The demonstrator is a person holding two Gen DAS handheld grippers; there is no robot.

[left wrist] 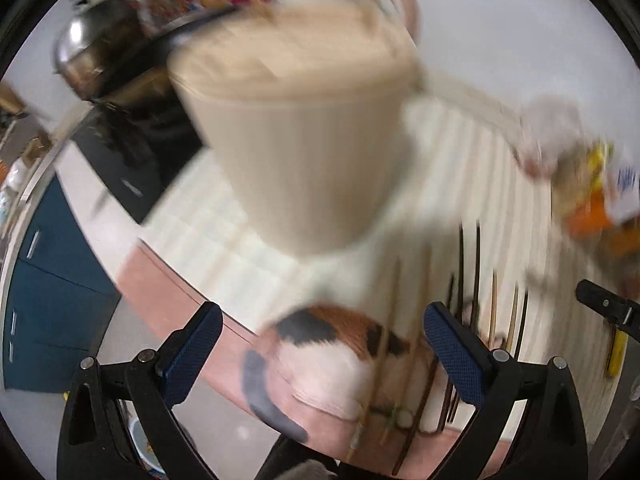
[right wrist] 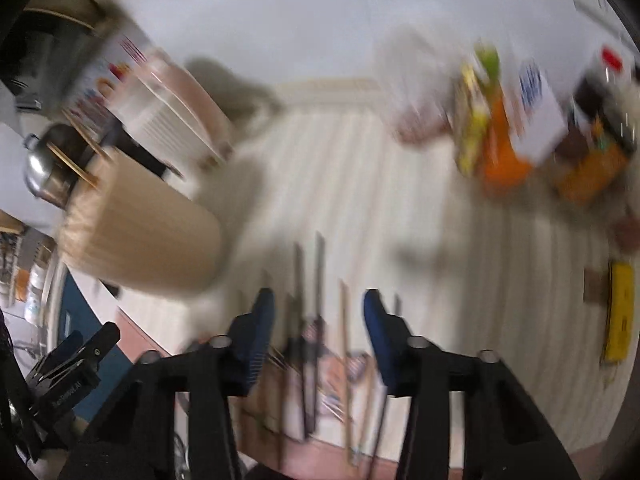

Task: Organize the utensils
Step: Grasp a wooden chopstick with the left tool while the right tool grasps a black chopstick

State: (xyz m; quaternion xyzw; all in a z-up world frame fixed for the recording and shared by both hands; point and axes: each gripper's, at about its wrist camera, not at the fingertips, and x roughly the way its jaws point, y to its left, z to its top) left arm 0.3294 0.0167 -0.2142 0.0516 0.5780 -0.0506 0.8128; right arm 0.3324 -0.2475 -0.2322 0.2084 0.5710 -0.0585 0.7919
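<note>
lying between the open right tongs: chopsticks on mat

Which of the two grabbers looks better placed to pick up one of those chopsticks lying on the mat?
Probably the right gripper: its open jaws straddle the loose chopsticks. The left gripper, also open, faces the beige cup, chopsticks off to its side.

a cream ribbed mat covers the bench. a metal pot stands at the far left edge, beside a black cooktop. blurred orange and yellow packets crowd the far right corner. a yellow flat item lies at the right edge. blue cabinet fronts show below the left edge.
</note>
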